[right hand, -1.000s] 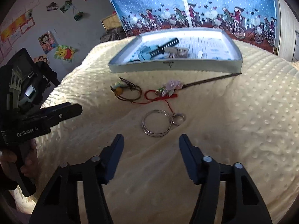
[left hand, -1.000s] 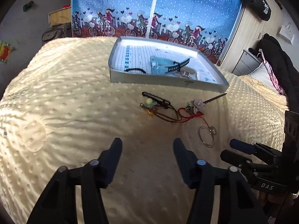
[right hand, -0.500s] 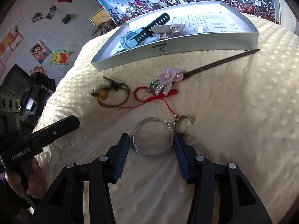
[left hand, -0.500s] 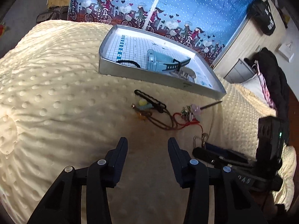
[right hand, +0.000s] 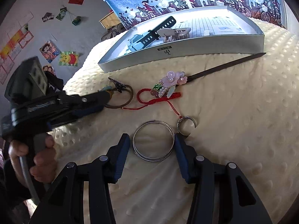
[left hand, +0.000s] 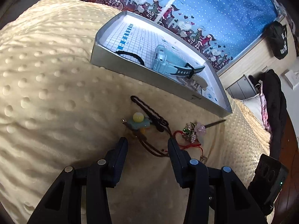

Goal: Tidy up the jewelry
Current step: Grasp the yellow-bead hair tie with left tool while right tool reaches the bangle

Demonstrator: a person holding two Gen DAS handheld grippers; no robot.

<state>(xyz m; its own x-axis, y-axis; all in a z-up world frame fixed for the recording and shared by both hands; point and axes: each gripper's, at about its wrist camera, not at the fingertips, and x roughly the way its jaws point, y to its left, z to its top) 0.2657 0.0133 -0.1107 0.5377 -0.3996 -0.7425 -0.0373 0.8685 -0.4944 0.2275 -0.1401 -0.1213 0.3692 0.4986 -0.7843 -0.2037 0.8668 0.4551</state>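
Observation:
Jewelry lies on a cream dotted blanket before a silver tray (left hand: 142, 71) (right hand: 205, 44). My left gripper (left hand: 147, 147) is open, its fingers on either side of a brown cord loop (left hand: 149, 146) tied to a blue-and-yellow charm (left hand: 139, 120). A black hair clip (left hand: 147, 110) lies just past the charm. My right gripper (right hand: 152, 141) is open around silver bangles (right hand: 153, 141) lying flat. A small ring (right hand: 186, 125) on a red cord (right hand: 158, 99) lies beside them, near a flower hairpin (right hand: 172, 82) (left hand: 199, 128). The left gripper (right hand: 104, 95) reaches the brown loop (right hand: 121, 99).
The tray holds a pale blue watch (left hand: 166, 63) (right hand: 143, 39), a black hair tie (left hand: 130, 55) and a beige claw clip (right hand: 175, 33). A blue patterned curtain (left hand: 205, 9) hangs behind. A hand (right hand: 37, 158) grips the left tool. The right tool's body (left hand: 271, 177) stands at the right edge.
Both grippers have moved forward and down. The left one now straddles the brown cord loop. The right one has closed in further on the silver bangles and narrowed a little.

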